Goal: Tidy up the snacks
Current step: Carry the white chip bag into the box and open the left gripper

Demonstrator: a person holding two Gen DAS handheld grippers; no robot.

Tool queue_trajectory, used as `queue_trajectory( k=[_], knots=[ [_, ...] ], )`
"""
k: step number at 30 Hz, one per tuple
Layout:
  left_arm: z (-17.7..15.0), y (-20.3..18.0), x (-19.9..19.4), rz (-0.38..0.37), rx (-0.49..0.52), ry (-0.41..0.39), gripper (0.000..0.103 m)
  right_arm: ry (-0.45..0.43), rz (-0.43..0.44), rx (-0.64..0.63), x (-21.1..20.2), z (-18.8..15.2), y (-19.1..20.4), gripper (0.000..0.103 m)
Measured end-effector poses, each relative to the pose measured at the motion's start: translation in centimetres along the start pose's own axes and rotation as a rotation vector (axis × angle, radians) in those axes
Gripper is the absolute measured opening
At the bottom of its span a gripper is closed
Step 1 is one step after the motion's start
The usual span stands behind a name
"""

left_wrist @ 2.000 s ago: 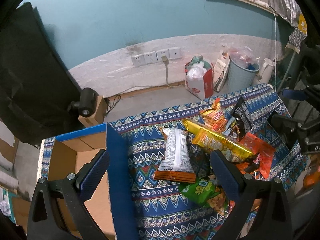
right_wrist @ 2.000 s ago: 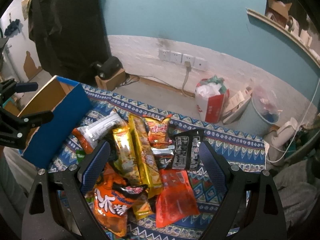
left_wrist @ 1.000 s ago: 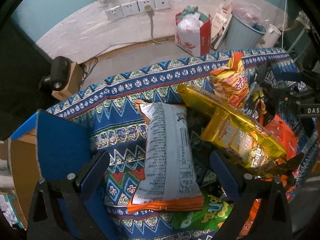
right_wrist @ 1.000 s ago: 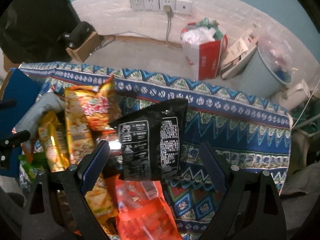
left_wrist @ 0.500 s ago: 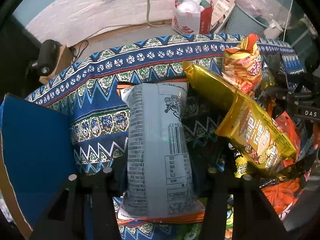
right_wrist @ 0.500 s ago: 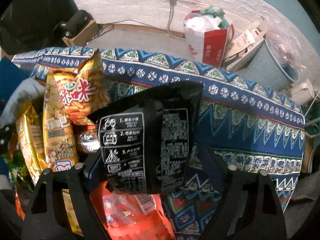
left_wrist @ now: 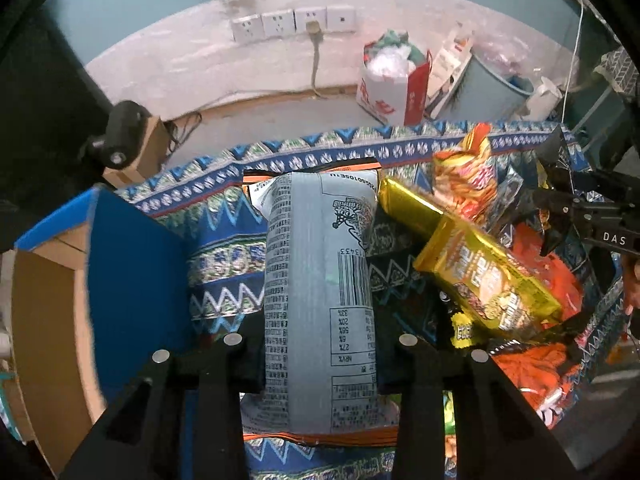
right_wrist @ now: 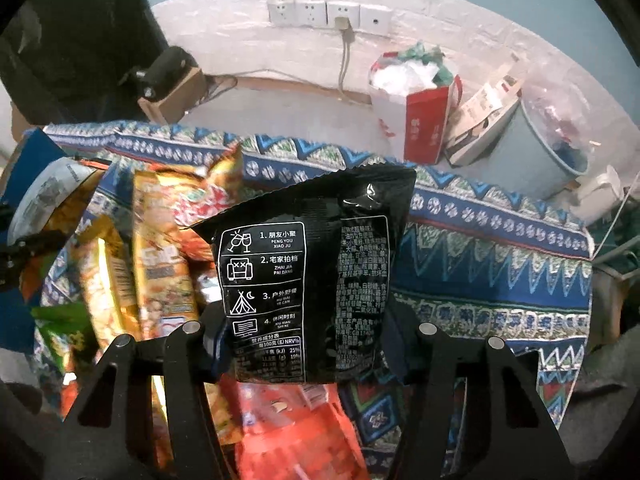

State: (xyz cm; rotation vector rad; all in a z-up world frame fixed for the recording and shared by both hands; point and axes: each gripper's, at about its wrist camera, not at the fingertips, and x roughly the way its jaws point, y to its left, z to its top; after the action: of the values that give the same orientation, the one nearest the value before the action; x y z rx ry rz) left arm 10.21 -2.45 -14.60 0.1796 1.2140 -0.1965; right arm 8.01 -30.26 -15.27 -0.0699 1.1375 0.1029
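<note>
My left gripper is shut on a grey snack bag with orange ends and holds it above the patterned cloth. My right gripper is shut on a black snack bag, lifted off the pile. The pile holds a long gold bag, an orange-yellow chip bag, red-orange bags and a green bag. The right gripper also shows at the right edge of the left wrist view.
An open cardboard box with a blue flap stands at the left of the cloth. Beyond the table are a red and white bag, a grey bin and wall sockets.
Both grippers came down onto the pile and closed, the left on the grey bag, the right on the black bag. Both bags have since risen off the pile.
</note>
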Motion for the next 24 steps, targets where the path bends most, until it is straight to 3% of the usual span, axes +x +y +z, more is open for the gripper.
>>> queue_trajectory(
  k=[9,24],
  knots=[
    [-1.2,1.1,-4.2,0.02,-0.017,-0.094,0.037,-0.073,-0.005,-0.038,-4.2,0.3,2.9,0.059],
    [-3.7,2.4,-10.3,0.045,-0.019,-0.212,0.037,-0.167,0.058,-0.098,-9.2,0.9,8.1,0.059]
  ],
)
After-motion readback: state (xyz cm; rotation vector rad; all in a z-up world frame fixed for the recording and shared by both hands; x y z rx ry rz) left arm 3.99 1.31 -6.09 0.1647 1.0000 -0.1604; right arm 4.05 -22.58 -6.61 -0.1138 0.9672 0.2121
